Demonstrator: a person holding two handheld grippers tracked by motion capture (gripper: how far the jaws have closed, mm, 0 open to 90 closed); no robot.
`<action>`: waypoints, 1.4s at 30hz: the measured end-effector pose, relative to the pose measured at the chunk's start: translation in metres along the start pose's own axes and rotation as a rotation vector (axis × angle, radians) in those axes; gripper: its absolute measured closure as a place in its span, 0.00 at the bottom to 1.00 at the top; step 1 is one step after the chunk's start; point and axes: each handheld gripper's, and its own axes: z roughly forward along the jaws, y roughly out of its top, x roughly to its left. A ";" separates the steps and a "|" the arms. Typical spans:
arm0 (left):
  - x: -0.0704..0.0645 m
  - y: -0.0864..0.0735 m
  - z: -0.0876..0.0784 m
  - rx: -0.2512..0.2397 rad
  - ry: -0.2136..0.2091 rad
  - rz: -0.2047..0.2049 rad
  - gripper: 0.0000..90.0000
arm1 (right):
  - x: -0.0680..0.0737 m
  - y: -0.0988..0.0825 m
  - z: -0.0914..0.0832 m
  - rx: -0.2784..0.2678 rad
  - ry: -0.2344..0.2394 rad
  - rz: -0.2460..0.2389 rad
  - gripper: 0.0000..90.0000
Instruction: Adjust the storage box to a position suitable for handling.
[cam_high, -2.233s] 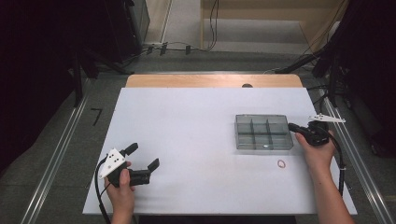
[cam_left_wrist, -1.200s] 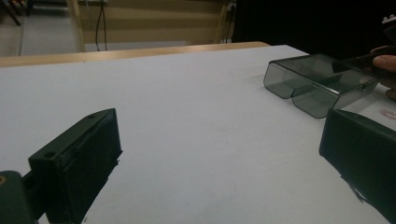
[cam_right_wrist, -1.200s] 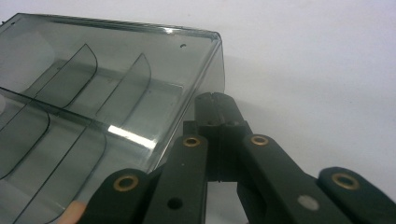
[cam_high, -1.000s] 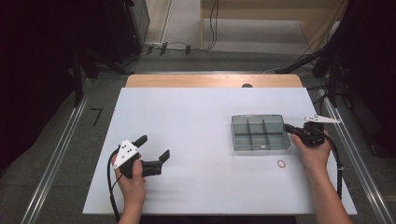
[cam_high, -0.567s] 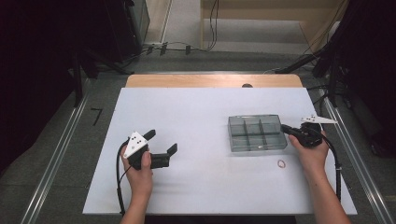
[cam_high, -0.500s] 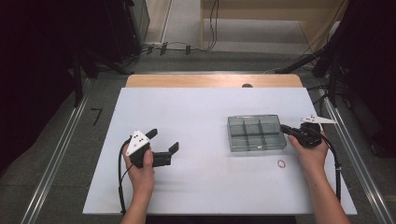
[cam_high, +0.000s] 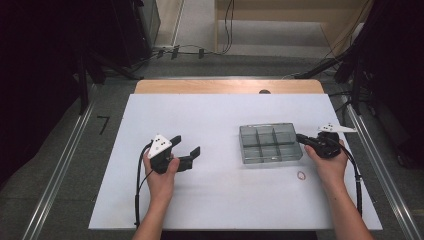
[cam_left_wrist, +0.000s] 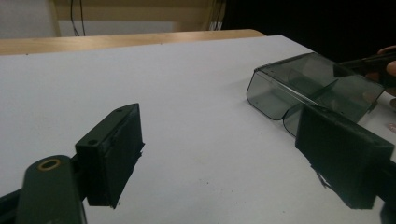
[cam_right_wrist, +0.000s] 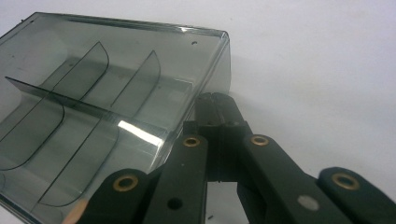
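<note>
High view: a smoky clear box (cam_high: 270, 143) with six compartments is lying on the white table (cam_high: 225, 115), at about three o'clock from the table's middle. The right gripper (cam_high: 303, 138) is resting at the box's three o'clock wall, its jaws pressed together; in the right gripper view the closed tips (cam_right_wrist: 212, 105) are sitting just beside the box wall (cam_right_wrist: 116, 93), and whether they are touching it cannot be told. A small ring (cam_high: 301, 175) is lying on the table at five o'clock from the box, just beside the right hand (cam_high: 327, 162).

The left gripper (cam_high: 187, 147) is hovering at nine o'clock from the box, well apart from it, pointing toward it. Its jaws are standing wide with nothing between them and have just been closing a little. In the left gripper view the box (cam_left_wrist: 299, 88) is showing at two o'clock beyond the parted jaws. A cable (cam_high: 137, 190) is trailing from the left gripper along the forearm. A wooden strip (cam_high: 225, 86) is edging the table at twelve o'clock.
</note>
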 end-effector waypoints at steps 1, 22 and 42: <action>-0.001 0.001 0.005 0.009 0.000 -0.012 0.20 | 0.001 0.000 0.001 0.002 0.003 -0.002 0.98; 0.006 0.001 0.030 0.091 -0.032 -0.078 0.98 | 0.021 0.002 0.009 0.016 0.056 -0.010 0.98; -0.001 -0.007 0.047 0.193 -0.083 -0.099 1.00 | 0.047 0.007 0.017 0.035 0.129 -0.026 0.98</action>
